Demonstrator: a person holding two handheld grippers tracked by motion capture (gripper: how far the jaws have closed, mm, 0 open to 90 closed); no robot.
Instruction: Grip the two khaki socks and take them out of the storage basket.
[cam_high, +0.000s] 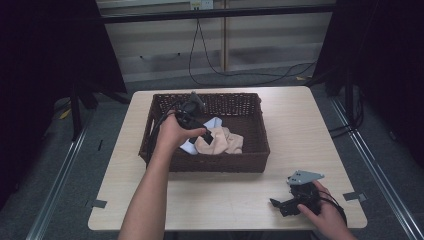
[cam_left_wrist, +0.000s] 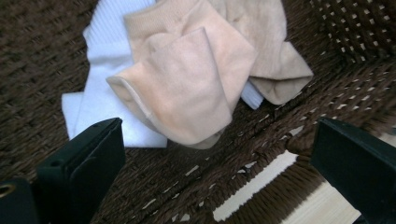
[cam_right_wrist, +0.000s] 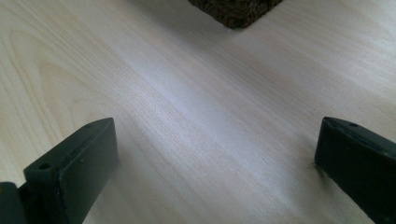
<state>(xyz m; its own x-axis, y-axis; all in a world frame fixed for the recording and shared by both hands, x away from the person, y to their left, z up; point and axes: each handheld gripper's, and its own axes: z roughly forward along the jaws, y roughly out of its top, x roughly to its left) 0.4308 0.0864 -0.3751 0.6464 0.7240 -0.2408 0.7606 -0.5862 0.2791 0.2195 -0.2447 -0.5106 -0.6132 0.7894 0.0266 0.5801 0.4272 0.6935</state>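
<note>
**Left gripper poised over the socks in the basket**

The left gripper (cam_high: 200, 131) hangs inside the basket (cam_high: 256, 150), its jaws spread wide and holding nothing. In the left gripper view the beige sock (cam_left_wrist: 187, 88) lies ahead of and between the two fingers (cam_left_wrist: 88, 163), just beyond their tips, crumpled on top of a white sock (cam_left_wrist: 105, 84) that spreads toward the left finger. The basket's near wall runs under the right finger, with table (cam_left_wrist: 327, 200) showing past it.

The step in hand looks like picking the beige sock. To do it well, push the fingers forward and down until the raised fold of beige cloth sits squarely between them, then close. Aim for the thick doubled part nearest the tips rather than a thin edge, which could slip out. Keep the left finger off the white cloth, or both socks may come up together. Keep the right finger clear of the wicker wall so it does not snag.

The right gripper (cam_high: 290, 202) rests low over bare table, well away from the basket, jaws wide apart and empty.
</note>
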